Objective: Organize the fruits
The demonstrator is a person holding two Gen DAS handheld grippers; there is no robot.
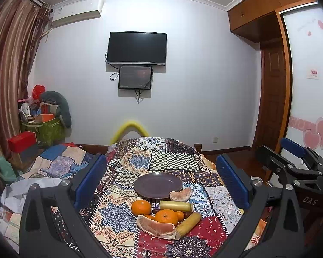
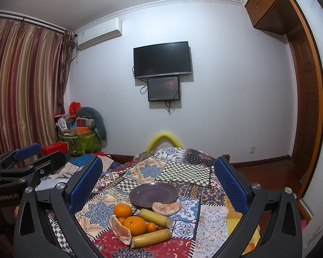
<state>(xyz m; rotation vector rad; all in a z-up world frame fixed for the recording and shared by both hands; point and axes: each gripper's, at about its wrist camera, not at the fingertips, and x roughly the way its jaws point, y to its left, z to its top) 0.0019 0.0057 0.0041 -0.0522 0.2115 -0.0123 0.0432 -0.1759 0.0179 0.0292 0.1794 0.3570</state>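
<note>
Two grippers hang above the near end of a table, both spread wide with nothing between their blue pads. The left gripper [image 1: 161,182] frames the fruit pile from slightly left; the right gripper [image 2: 158,185] does the same from its side, and each one shows at the edge of the other's view. Neither touches anything.

Between the jaws lies a dark purple plate [image 1: 158,185], bare of fruit, on the patchwork tablecloth [image 1: 172,157]. A small pomelo wedge [image 1: 180,194] rests just at the plate's near right rim. Nearer still sits the cluster: one orange [image 1: 141,207] on the left, a second orange [image 1: 166,216] in the middle, a far banana piece [image 1: 176,206] lying crosswise and a near banana piece [image 1: 188,224] angled at the right. A large pomelo wedge [image 1: 156,228] curls around the near side of the middle orange, touching it. Smaller orange fruits [image 1: 179,215] are tucked among these, partly hidden, and something dark beside them is too small to make out.

Far off, a television [image 1: 137,48] hangs on the wall.
</note>
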